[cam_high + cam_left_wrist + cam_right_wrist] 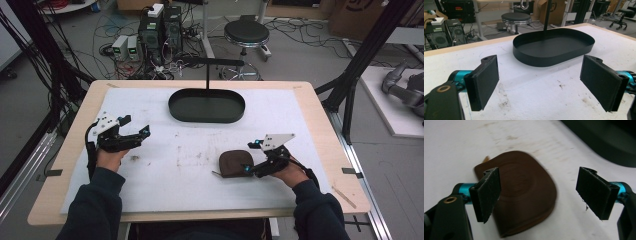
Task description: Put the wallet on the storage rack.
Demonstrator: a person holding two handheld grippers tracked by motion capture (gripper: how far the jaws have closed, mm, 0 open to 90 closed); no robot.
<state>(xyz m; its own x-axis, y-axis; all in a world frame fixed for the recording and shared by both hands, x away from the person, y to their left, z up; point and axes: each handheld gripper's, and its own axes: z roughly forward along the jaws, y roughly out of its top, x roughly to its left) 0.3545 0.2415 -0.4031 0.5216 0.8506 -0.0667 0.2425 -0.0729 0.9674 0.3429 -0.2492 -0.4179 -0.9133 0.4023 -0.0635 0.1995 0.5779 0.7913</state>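
Observation:
A brown leather pouch [235, 163] lies flat on the white mat, right of centre. My right gripper [251, 156] hovers at its right edge, open, its jaws wide apart. In the right gripper view the pouch [524, 192] lies between and beyond the pads [488, 192], blurred, with nothing clamped. My left gripper [136, 125] stands open at the left of the mat, apart from the pouch. Its view looks across bare mat at a black oval tray [554, 46], with its pads [485, 80] spread wide.
The black oval tray [207, 116] sits at the back centre of the mat with a thin black post rising behind it. The mat [190, 150] is stained in places. A stool, computers and cables stand on the floor beyond the table.

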